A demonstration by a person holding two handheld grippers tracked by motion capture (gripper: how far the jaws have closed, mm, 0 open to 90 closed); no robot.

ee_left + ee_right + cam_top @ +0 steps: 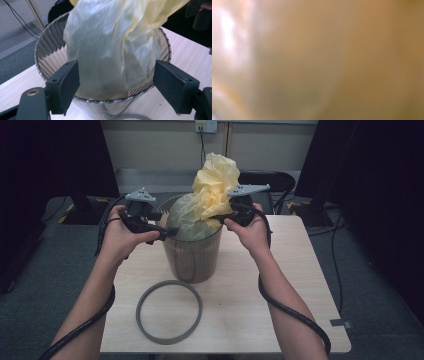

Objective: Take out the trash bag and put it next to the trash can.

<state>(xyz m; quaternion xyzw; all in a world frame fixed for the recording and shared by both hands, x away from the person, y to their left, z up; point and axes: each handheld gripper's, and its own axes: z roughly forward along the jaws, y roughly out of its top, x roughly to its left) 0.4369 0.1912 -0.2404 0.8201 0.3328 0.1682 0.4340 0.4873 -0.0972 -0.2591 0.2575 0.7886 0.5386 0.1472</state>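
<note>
Lining the bin (192, 252) with the yellow bag (210, 195) is the step judged to be in hand. From the high view, the ribbed, translucent bin is seen standing upright near the middle of the counter (280, 310), with the bag bunched up out of its mouth and its lower part hanging inside. The left tool (167, 231) is held at the bin's left rim, and the right tool (222, 217) is pressed into the plastic at the right rim. A grey ring (169, 311) lies flat on the counter just in front of the bin, apart from it.

In the left gripper view, the left tool (116, 82) is shown with its jaws spread wide; the bag (112, 47) hangs beyond them inside the bin (47, 52), and no pad is pressed on it.

The right gripper view is covered by blurred yellow film (317, 60) held close against the lens; the right tool is taken to be clamped on the bag.

For the next move, a fresh hold on the bag's loose edge by the left tool is judged to be called for, so that the edge can be drawn outward and folded over the rim. Only afterwards could the ring be fitted on.
</note>
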